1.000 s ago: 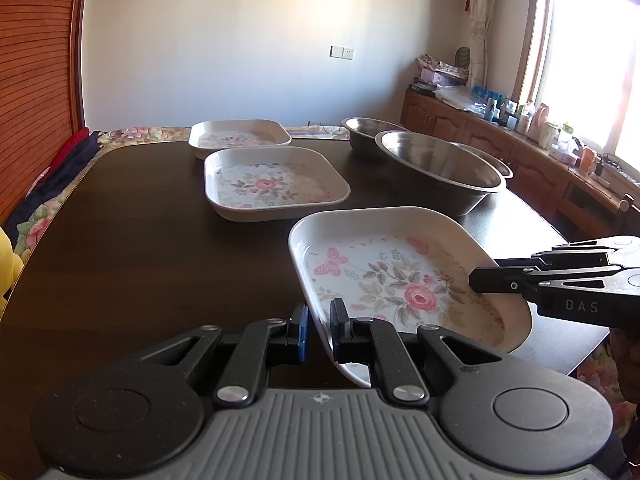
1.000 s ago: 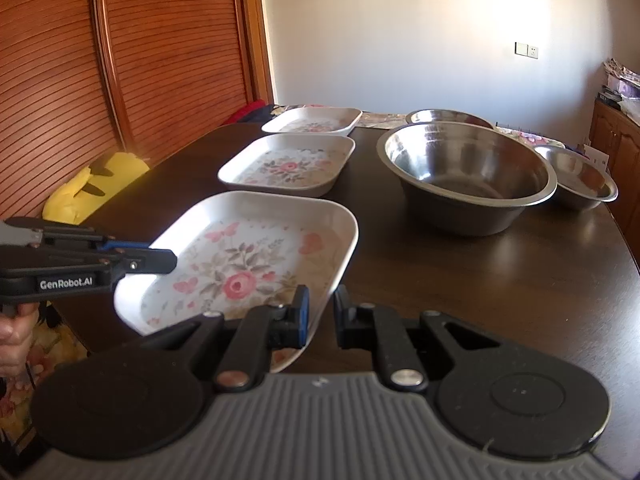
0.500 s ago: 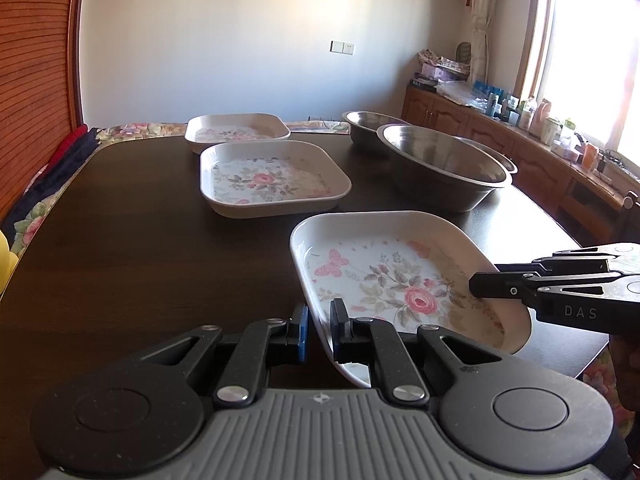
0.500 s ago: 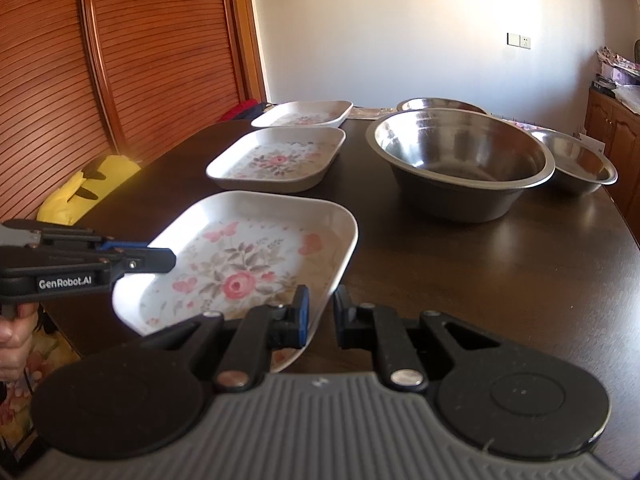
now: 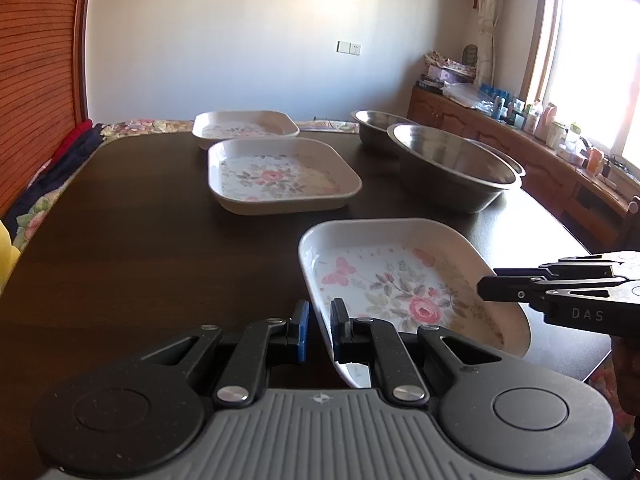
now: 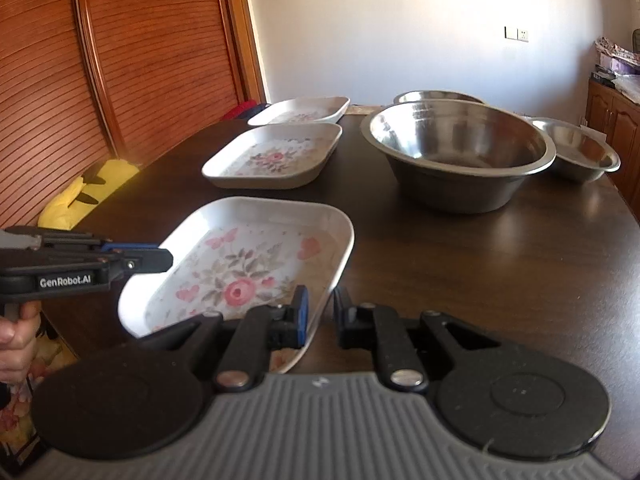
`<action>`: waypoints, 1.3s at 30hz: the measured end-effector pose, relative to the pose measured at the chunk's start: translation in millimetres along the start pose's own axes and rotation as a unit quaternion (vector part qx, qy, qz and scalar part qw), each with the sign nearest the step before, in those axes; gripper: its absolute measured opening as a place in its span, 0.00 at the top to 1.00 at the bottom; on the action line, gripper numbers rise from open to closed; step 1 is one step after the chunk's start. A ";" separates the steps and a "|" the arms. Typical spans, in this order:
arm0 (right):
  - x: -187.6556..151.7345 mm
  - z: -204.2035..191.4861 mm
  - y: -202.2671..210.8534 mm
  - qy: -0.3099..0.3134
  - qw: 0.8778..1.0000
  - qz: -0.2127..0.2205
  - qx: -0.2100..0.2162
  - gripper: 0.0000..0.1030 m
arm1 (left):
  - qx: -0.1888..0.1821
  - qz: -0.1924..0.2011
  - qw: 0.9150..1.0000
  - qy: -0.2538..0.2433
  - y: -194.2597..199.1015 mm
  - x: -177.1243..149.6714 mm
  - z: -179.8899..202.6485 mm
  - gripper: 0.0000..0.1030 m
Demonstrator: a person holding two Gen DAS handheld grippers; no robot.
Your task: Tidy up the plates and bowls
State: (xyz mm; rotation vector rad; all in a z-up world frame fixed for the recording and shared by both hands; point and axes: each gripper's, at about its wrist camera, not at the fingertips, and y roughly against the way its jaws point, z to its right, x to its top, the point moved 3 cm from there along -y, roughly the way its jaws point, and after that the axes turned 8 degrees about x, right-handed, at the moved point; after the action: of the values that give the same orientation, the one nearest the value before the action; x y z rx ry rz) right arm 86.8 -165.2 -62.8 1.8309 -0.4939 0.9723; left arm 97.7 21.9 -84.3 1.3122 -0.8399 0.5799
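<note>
- the near floral plate [image 5: 404,280] is pinched at 2 opposite rims: the left gripper [image 5: 319,330] is clamped on its left edge and the right gripper [image 6: 318,314] on its right edge, each with its jaws drawn narrow around the thin rim.
- this plate is at the near end of the dark table [image 5: 140,240]; whether its base touches the wood cannot be told. it has nothing in it, only a printed rose and butterflies.
- the middle floral plate [image 5: 280,176] sits flat further along the table, with nothing inside.
- the far floral plate [image 5: 245,124] lies just behind it at the table's far edge; its inside is too shallowly seen to judge.
- to the right stand 3 steel bowls: the large steel bowl [image 6: 460,152], bare inside, a small steel bowl [image 6: 576,152] beside it, also bare, and a far steel bowl [image 6: 436,97] mostly hidden behind the large one.
- a hand [image 6: 16,336] grips the left gripper's handle in the right wrist view.
</note>
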 end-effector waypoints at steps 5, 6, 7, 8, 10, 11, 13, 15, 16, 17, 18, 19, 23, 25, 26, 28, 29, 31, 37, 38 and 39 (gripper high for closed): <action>15.6 1.7 14.1 0.023 1.000 0.018 -0.003 0.85 | 0.009 0.013 1.000 -0.004 5.9 10.2 -5.5 0.68; 20.9 1.7 16.9 0.031 0.999 0.022 -0.004 0.85 | 0.012 0.017 1.000 -0.005 6.2 13.1 -6.9 0.62; 26.7 1.8 18.1 0.037 0.999 0.024 -0.006 0.85 | 0.014 0.020 1.000 -0.006 6.2 16.9 -8.5 0.59; 33.1 1.5 19.6 0.044 0.999 0.027 -0.007 0.85 | 0.016 0.022 1.000 -0.007 5.9 20.0 -10.0 0.58; 45.3 0.9 21.2 0.056 0.998 0.033 -0.008 0.83 | 0.020 0.025 0.999 -0.008 4.7 26.4 -14.7 0.57; 50.7 0.5 20.8 0.060 0.998 0.036 -0.007 0.77 | 0.022 0.027 0.999 -0.008 3.8 29.5 -16.7 0.57; 59.3 -0.4 19.9 0.065 0.997 0.041 -0.004 0.69 | 0.026 0.029 0.999 -0.010 1.9 34.6 -19.7 0.56; 65.4 -0.1 17.7 0.064 0.997 0.043 0.000 0.69 | 0.030 0.031 0.999 -0.011 -0.2 39.8 -22.8 0.55; 68.2 -0.9 15.6 0.063 0.997 0.043 0.002 0.69 | 0.031 0.032 0.999 -0.011 -1.1 42.1 -24.2 0.52; 70.9 -2.1 13.0 0.063 0.997 0.044 0.005 0.69 | 0.031 0.033 0.999 -0.011 -2.2 44.2 -25.5 0.51; 73.5 -3.3 10.4 0.063 0.997 0.044 0.007 0.69 | 0.033 0.033 0.999 -0.010 -3.5 46.3 -26.6 0.50; 76.3 -4.5 7.8 0.064 0.997 0.044 0.009 0.69 | 0.034 0.034 0.999 -0.010 -5.0 48.3 -28.3 0.49; 87.0 -9.3 -4.8 0.070 0.997 0.039 0.016 0.69 | 0.039 0.034 0.999 -0.009 -13.4 56.8 -35.2 0.48; 90.9 -11.4 -12.7 0.070 0.997 0.035 0.017 0.69 | 0.040 0.033 0.999 -0.008 -18.4 61.4 -38.3 0.46; 92.5 -11.5 -16.5 0.070 0.997 0.032 0.018 0.69 | 0.041 0.032 0.999 -0.007 -20.7 62.9 -39.4 0.46; 95.4 -12.1 -24.1 0.067 0.997 0.026 0.020 0.69 | 0.042 0.030 0.999 -0.006 -26.7 67.2 -42.0 0.46; 97.2 -11.5 -28.8 0.064 0.998 0.023 0.020 0.69 | 0.042 0.028 0.999 -0.006 -29.0 68.7 -43.8 0.46; 100.6 -10.7 -38.9 0.059 0.998 0.015 0.021 0.69 | 0.043 0.025 0.999 -0.006 -35.9 72.4 -46.4 0.46; 108.7 -9.6 -65.1 0.051 0.999 -0.005 0.016 0.69 | 0.049 0.020 0.999 -0.010 -55.8 84.2 -53.3 0.46; 109.3 -10.4 -68.6 0.053 0.998 -0.009 0.014 0.69 | 0.050 0.019 0.999 -0.011 -59.0 86.1 -54.7 0.46; 110.3 -10.8 -71.8 0.054 0.998 -0.012 0.013 0.69 | 0.050 0.018 0.999 -0.010 -62.0 88.0 -56.0 0.46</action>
State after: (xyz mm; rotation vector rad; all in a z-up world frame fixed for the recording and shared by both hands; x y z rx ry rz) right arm 198.2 -114.3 -13.3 1.7916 -0.3942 1.0606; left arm 209.3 57.3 -52.7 1.3985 -0.8622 0.6452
